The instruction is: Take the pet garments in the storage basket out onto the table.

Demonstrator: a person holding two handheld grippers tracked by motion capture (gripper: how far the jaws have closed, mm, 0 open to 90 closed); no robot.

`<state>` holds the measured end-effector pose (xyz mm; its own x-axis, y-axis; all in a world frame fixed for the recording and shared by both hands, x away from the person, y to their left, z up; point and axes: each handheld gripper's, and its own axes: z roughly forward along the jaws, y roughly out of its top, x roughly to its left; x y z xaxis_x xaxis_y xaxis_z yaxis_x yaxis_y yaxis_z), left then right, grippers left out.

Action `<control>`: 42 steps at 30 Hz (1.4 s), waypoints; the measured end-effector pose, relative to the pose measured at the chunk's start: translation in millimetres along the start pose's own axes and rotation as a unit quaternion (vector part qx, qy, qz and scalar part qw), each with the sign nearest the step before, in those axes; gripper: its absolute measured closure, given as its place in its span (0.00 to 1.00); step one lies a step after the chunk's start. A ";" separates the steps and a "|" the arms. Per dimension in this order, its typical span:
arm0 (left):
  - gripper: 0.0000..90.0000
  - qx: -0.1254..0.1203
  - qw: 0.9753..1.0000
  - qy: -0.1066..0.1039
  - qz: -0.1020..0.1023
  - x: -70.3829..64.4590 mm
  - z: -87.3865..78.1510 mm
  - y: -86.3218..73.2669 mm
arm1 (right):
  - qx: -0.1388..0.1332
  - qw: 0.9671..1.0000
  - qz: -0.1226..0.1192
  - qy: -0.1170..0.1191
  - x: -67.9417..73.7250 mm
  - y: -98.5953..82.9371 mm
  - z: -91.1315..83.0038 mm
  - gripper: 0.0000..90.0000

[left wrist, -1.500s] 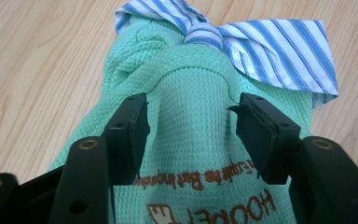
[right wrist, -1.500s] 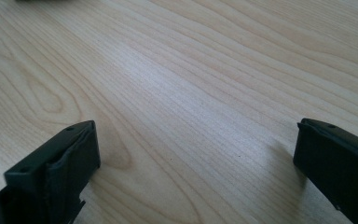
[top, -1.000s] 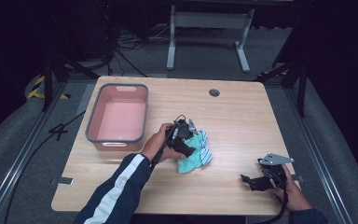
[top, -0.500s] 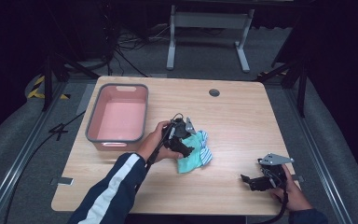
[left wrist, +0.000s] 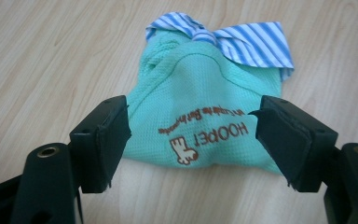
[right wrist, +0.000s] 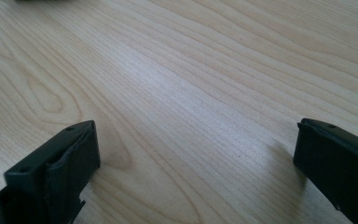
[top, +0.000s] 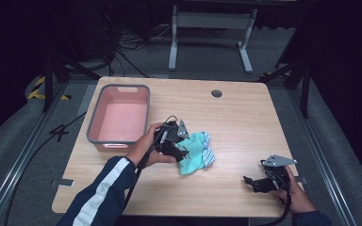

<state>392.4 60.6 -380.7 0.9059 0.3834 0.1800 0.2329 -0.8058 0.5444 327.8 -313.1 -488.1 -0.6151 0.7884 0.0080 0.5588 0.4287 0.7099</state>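
A small mint-green garment (left wrist: 205, 116) with a brown "HOOPET" print and a blue-striped collar (left wrist: 242, 39) lies flat on the wooden table (top: 245, 117); in the high view the garment (top: 195, 150) sits mid-table. My left gripper (left wrist: 193, 135) is open, its jaws low over the table on either side of the garment's near hem, and in the high view the left gripper (top: 181, 150) is at the garment's left edge. My right gripper (right wrist: 196, 163) is open over bare wood, and in the high view the right gripper (top: 252, 181) rests near the table's front right.
A pink bin with a grey rim (top: 94, 127) stands at the table's left, just left of the person's left hand. A round cable hole (top: 216, 93) is at the back of the table. Black cables trail off the front edge.
The left gripper has shifted slightly toward the garment's near edge. The right gripper has not moved.
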 end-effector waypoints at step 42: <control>0.26 0.037 0.999 0.018 0.016 -15.9 -43.0 -120.0 | 0.000 1.000 0.000 -0.001 0.1 -0.1 0.0 0.01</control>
<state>334.9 170.6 -413.6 0.8999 0.3723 0.2270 0.2310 -0.8487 0.4758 327.7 -313.1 -488.1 -0.6142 0.7891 0.0072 0.5587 0.4285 0.7101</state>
